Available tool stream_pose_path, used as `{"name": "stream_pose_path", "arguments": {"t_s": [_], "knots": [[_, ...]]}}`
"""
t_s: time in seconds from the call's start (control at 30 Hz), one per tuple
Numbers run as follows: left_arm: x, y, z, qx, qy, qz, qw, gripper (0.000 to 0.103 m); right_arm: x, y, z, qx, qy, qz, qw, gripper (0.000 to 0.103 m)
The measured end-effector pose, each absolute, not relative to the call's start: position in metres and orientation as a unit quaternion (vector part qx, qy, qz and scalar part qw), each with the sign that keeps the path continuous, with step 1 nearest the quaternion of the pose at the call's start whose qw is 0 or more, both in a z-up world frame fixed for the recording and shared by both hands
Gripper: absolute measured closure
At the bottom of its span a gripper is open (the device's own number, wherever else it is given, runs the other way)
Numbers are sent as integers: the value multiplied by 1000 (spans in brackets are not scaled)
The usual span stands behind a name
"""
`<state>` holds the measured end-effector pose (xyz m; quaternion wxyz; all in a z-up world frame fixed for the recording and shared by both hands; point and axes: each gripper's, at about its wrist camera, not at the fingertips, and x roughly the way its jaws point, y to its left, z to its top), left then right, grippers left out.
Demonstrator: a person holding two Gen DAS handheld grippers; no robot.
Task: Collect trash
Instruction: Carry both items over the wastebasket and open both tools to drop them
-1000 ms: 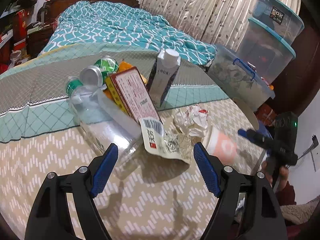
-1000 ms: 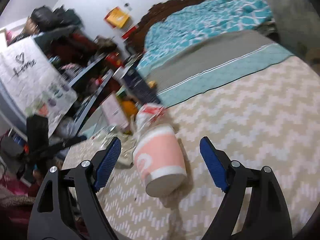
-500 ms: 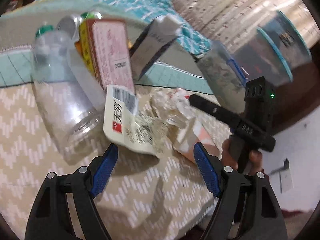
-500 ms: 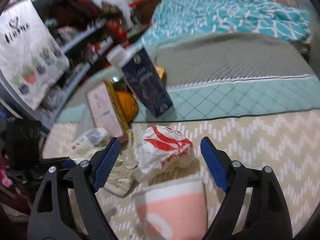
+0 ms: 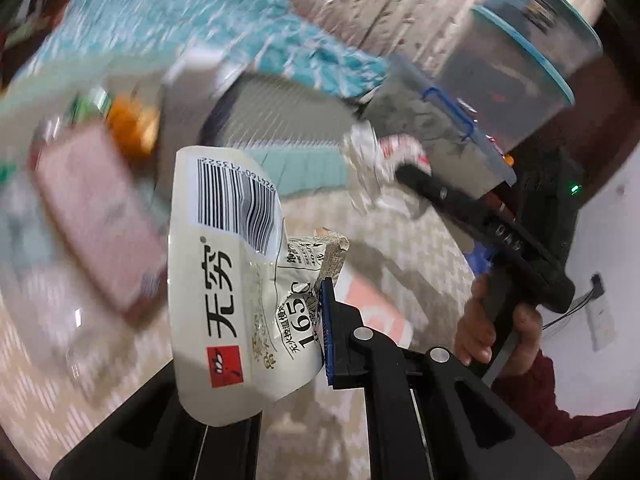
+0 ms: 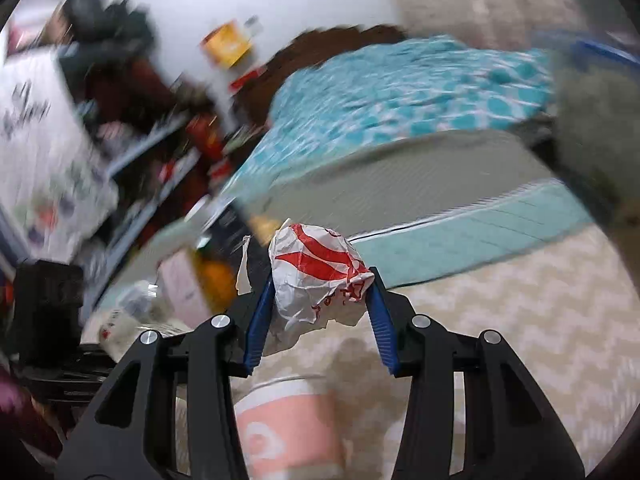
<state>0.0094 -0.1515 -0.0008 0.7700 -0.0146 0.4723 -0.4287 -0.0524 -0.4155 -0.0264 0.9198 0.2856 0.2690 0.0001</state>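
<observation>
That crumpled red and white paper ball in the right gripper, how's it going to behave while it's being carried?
The crumpled wrapper is probably very light and soft: its creased paper bulges above the right gripper, whose closing jaws flank it. It will likely squash rather than resist. A loose flap hangs below, so it may flutter or partly unfold.

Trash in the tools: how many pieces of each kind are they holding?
White snack wrapper, in the left tool: 1
Crumpled red-and-white paper ball, in the right tool, whose jaws are closing on it: 1
Total: 2
</observation>
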Motion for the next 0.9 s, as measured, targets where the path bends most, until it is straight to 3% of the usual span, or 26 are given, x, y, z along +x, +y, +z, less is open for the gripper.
{"name": "stream_pose_path", "arguments": {"t_s": [0.23,0.5,0.7,0.9], "knots": [[7,-253,5,76,465,-477,742,96,-103,-486,-63,353,278,-77,890,56],[-10,-430,-31,168,503,-548,647,96,-184,-608,-91,458,204,-216,838,56],[-19,-536,-56,212,505,-549,631,94,-203,-655,-123,540,160,-278,778,55],[-24,-591,-71,231,501,-549,628,93,-192,-658,-110,487,154,-319,798,49]]}}
